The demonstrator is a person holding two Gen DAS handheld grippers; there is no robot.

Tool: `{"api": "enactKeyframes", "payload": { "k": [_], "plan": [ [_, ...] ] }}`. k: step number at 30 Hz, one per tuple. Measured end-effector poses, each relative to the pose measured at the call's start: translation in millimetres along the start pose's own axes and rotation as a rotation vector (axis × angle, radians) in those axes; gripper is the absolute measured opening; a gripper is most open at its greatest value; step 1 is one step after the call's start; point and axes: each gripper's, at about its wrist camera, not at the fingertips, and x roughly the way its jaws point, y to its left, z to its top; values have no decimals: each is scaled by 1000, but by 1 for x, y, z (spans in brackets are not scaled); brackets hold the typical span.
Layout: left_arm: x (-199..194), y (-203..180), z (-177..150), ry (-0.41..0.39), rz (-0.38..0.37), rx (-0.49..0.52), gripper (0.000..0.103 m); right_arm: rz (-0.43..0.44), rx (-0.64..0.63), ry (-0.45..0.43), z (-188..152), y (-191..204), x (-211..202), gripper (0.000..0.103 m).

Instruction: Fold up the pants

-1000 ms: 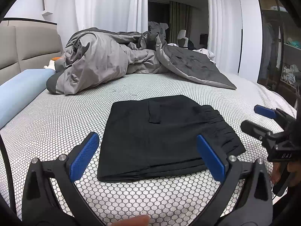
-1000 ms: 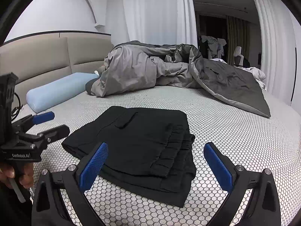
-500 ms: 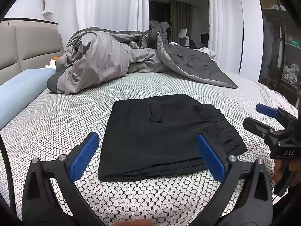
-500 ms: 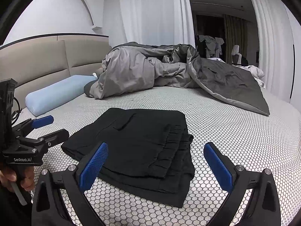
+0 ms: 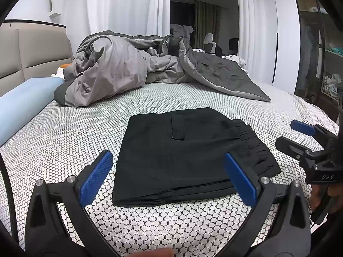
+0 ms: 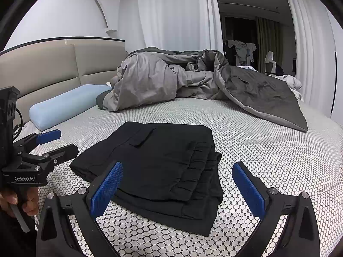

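Black pants (image 5: 182, 150) lie folded into a flat rectangle on the honeycomb-patterned bed (image 5: 64, 132), pocket flap on top, gathered waistband at the right. My left gripper (image 5: 168, 178) hovers open just short of their near edge, nothing between its blue pads. In the right wrist view the same pants (image 6: 163, 167) lie ahead, and my right gripper (image 6: 178, 185) stands open above their near right corner, empty. Each gripper also shows in the other's view: the right gripper (image 5: 293, 136) at the right edge, the left gripper (image 6: 59, 142) at the left, both held by a hand.
A crumpled grey duvet (image 5: 133, 68) covers the far part of the bed. A light blue pillow (image 6: 64, 107) lies against the beige headboard (image 6: 53, 68) on the left. White curtains (image 5: 120, 6) hang behind. An open wardrobe (image 5: 321, 64) stands at the right.
Both grippers have drawn slightly back and up from the pants, staying open. The pants have not moved.
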Motion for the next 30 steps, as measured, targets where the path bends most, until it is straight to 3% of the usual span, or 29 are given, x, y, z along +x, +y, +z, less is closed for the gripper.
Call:
{"api": "enactKeyframes", "payload": {
  "k": [30],
  "plan": [
    [0,3,0,-3,0,1,103,5,-5,4,-2,-3,-1,103]
  ]
}}
